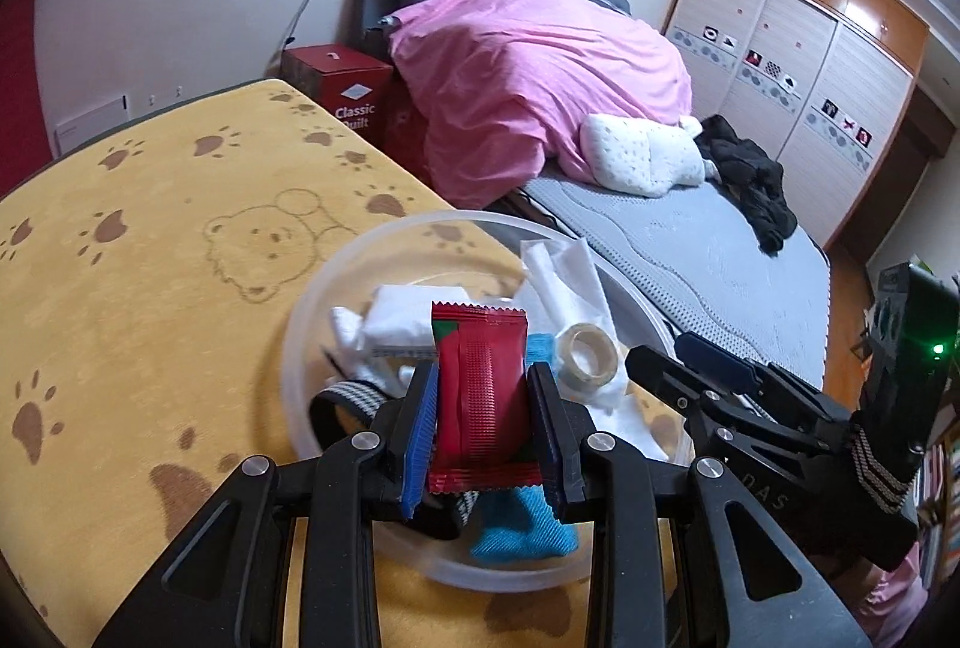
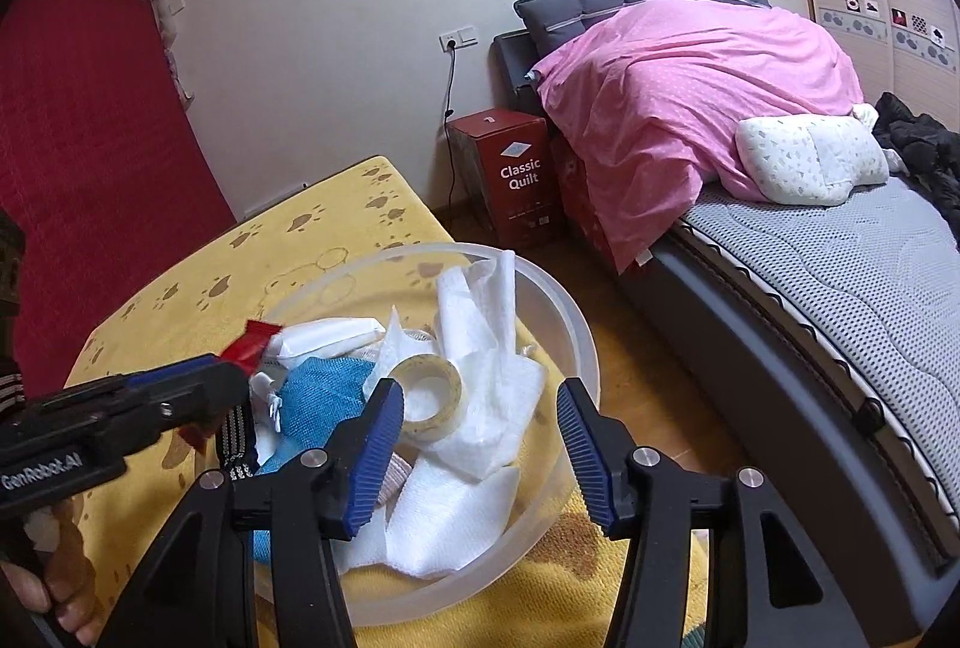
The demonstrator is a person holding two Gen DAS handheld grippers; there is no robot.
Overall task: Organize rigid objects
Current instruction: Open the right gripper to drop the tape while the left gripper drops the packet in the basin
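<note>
The left gripper (image 1: pixel 483 423) is pinching a red packet (image 1: pixel 480 396) upright between its jaws, holding it above the clear bowl (image 1: pixel 312 300). The bowl is sitting on the bench (image 1: pixel 150 228), which is wearing a yellow paw-print cover. Inside the bowl, a tape roll (image 2: pixel 427 389) is lying on white tissue (image 2: pixel 480 324) near 1 o'clock of the packet in the left wrist view, with a blue cloth (image 2: pixel 324 393) at 6 o'clock. The right gripper (image 2: pixel 480 453) is hovering over the bowl with its jaws spread and nothing pressed between them; the tape roll is showing just beside its left jaw. A bed (image 2: pixel 840 264) is standing at 3 o'clock of the bench.
</note>
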